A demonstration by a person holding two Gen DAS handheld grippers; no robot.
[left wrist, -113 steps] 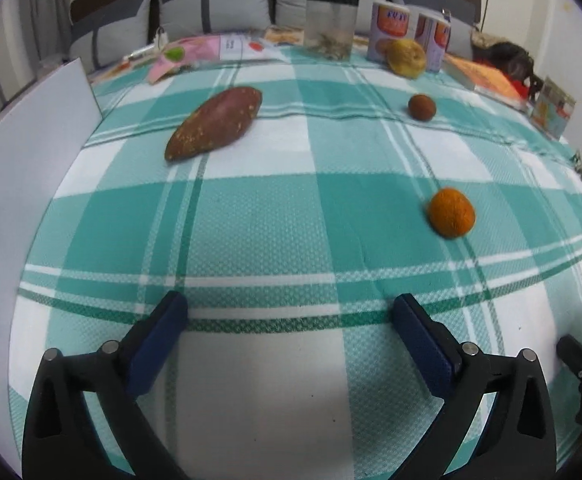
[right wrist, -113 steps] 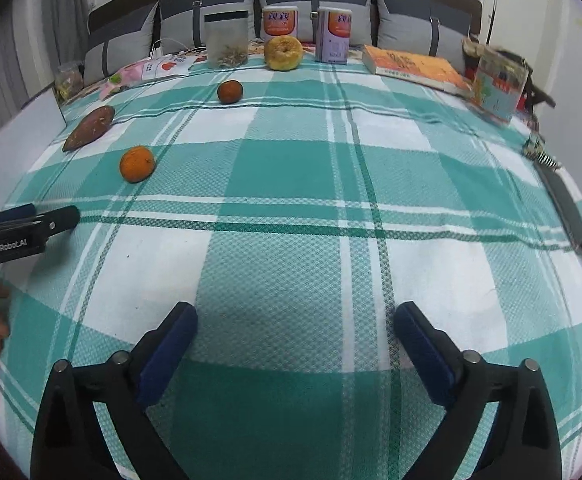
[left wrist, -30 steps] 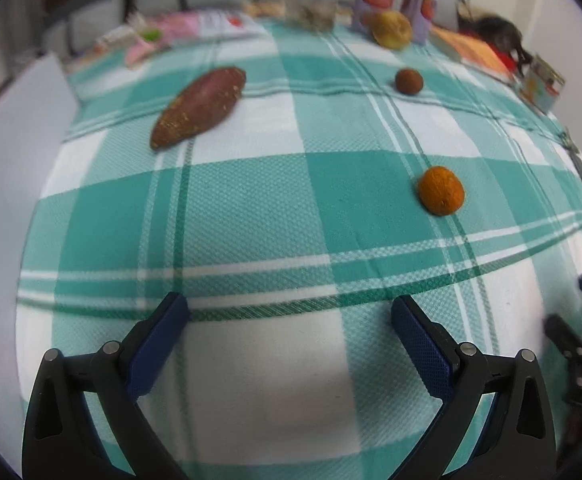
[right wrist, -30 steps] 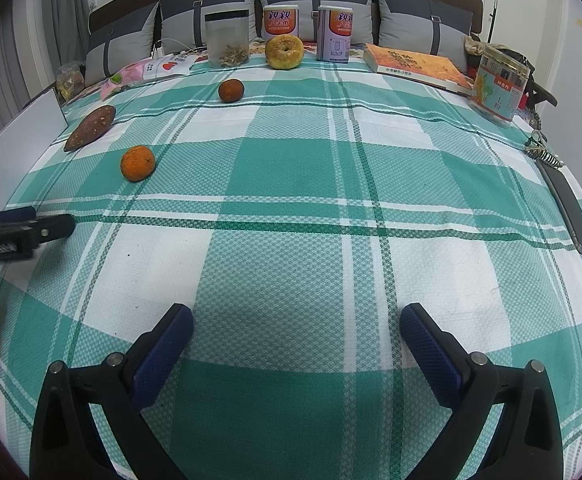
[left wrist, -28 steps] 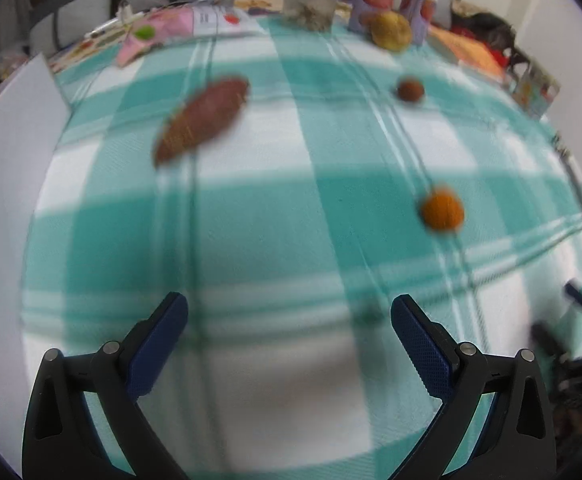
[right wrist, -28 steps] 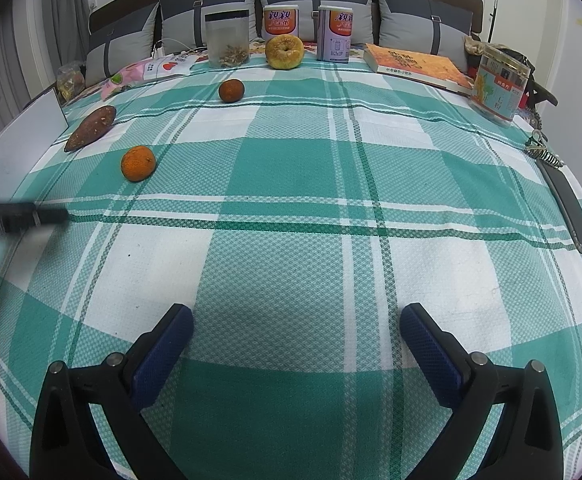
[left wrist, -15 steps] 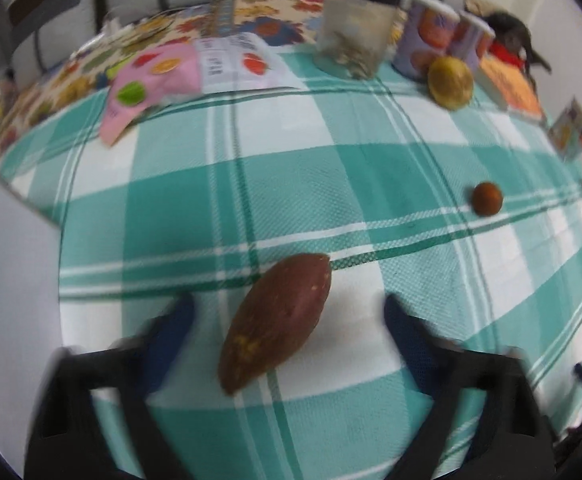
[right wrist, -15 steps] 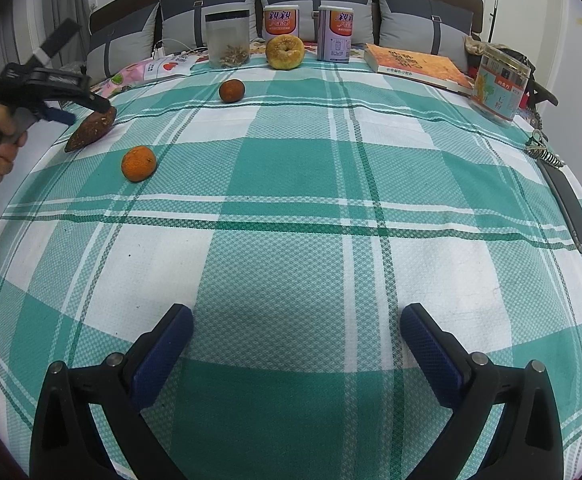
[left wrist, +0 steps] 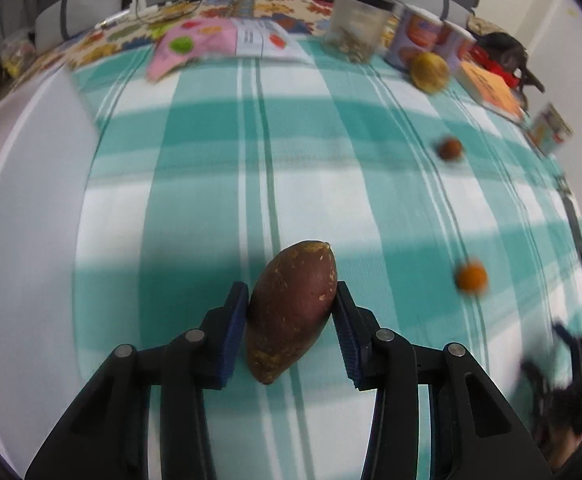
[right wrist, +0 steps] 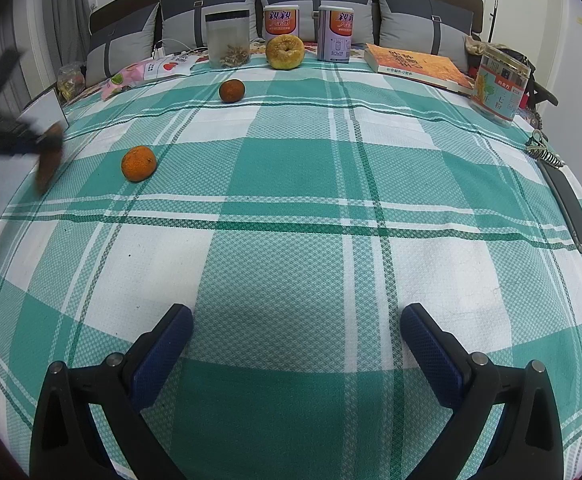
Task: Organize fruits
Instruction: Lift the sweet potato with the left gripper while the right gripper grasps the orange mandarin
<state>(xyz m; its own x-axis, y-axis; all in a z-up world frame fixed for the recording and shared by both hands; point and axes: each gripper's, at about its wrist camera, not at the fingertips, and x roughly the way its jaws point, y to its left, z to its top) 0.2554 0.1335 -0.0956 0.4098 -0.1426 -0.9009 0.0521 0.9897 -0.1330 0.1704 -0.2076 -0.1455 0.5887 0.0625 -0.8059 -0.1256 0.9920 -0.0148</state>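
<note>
Left wrist view: the left gripper (left wrist: 291, 304) closes its blue pads on a reddish-brown sweet potato (left wrist: 291, 312), both pads against its sides, above the green-and-white checked cloth (left wrist: 211, 168). An orange (left wrist: 470, 277) lies blurred to the right.

Right wrist view: the right gripper (right wrist: 297, 346) hovers with jaws spread wide and nothing between them. The orange, a darker small fruit (right wrist: 231, 91) and a yellow fruit (right wrist: 285, 52) sit well apart on the cloth; the gripped sweet potato blurs at the left edge.

The elongated reddish-brown sweet potato (left wrist: 291, 308) sits lengthwise between blue gripper pads, clear of the green-and-white plaid cloth (right wrist: 291, 184). On that cloth lie a bright orange mandarin (right wrist: 138, 163), a darker small brownish-orange fruit (right wrist: 231, 91) farther back, and a yellow dimpled round fruit (right wrist: 285, 52) at the far edge.
</note>
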